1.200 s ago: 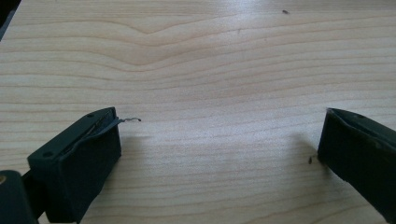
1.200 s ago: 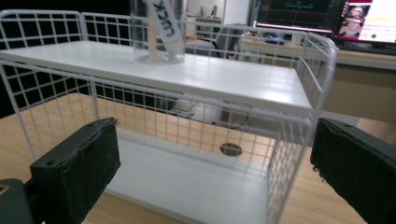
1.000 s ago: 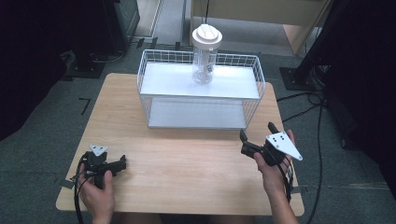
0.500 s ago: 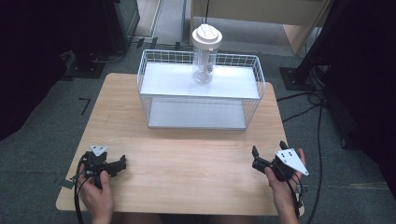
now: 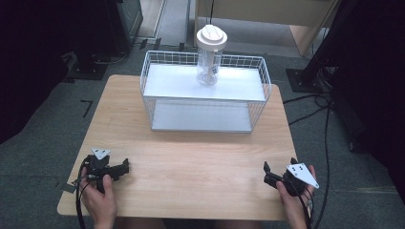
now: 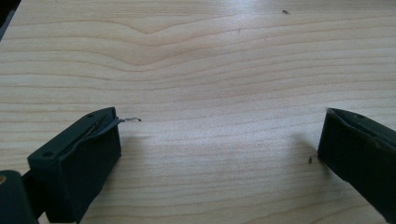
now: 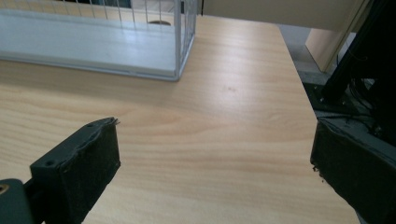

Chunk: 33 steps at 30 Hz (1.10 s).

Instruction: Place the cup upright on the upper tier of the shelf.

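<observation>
1. The pale wooden bench [image 5: 191,167] takes up the middle of the high view, its grain running side to side and most of its near half bare.

2. A white wire basket with a flat white shelf across its top [image 5: 206,98] sits at the bench's 12 o'clock, touching the surface and set well away from both hands. In the right gripper view its near corner [image 7: 180,42] stands at about 11 o'clock.

3. A clear plastic jar with a wide round white lid [image 5: 210,59] stands upright on the basket's shelf, toward the far edge and a little right of its middle. This is the thing nearest to any work in hand. It looks light and stiff, and the smooth wall is probably slippery; something small lies inside, too blurred to name. I would take it across the clear body just under the lid, where the lid's overhang would stop a slide, squeezing gently so the thin wall does not buckle.

4. The right gripper [image 5: 270,174] rests at the bench's 5 o'clock, held in a hand, its jaws wide apart with nothing between them and aimed toward the basket.

5. The left gripper [image 5: 123,168] rests at the bench's 7 o'clock, also hand-held. Its jaws are spread wide over bare wood and hold nothing; a thin wire curl [image 6: 130,120] sticks out from one pad.
</observation>
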Motion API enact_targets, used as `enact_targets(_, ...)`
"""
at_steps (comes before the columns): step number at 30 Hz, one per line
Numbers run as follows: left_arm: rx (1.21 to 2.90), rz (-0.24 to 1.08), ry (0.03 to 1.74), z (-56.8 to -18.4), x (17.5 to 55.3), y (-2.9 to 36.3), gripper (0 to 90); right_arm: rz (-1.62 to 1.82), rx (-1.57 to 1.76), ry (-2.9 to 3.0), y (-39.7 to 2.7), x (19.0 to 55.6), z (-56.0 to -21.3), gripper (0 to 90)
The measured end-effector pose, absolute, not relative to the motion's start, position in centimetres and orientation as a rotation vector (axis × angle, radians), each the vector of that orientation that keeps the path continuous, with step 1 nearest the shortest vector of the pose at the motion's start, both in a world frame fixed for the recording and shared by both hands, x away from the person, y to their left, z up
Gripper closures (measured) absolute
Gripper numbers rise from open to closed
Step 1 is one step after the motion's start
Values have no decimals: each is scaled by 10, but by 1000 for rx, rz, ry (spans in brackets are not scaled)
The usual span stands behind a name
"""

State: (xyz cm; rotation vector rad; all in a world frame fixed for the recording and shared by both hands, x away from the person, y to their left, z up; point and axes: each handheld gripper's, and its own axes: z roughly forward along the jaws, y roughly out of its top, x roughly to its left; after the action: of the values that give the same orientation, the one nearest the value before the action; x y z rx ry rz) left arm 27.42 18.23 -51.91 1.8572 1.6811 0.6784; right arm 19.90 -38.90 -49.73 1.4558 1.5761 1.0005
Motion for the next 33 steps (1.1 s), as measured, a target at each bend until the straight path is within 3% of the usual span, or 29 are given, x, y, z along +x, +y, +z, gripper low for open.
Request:
enact_targets(17,1857,679,1681,-519,274,182,0,861,1579,1680,-420,188,-521,14)
enact_targets(33,1857,678,1681,-519,274,182,0,800,1629,1889,-418,198,-526,17)
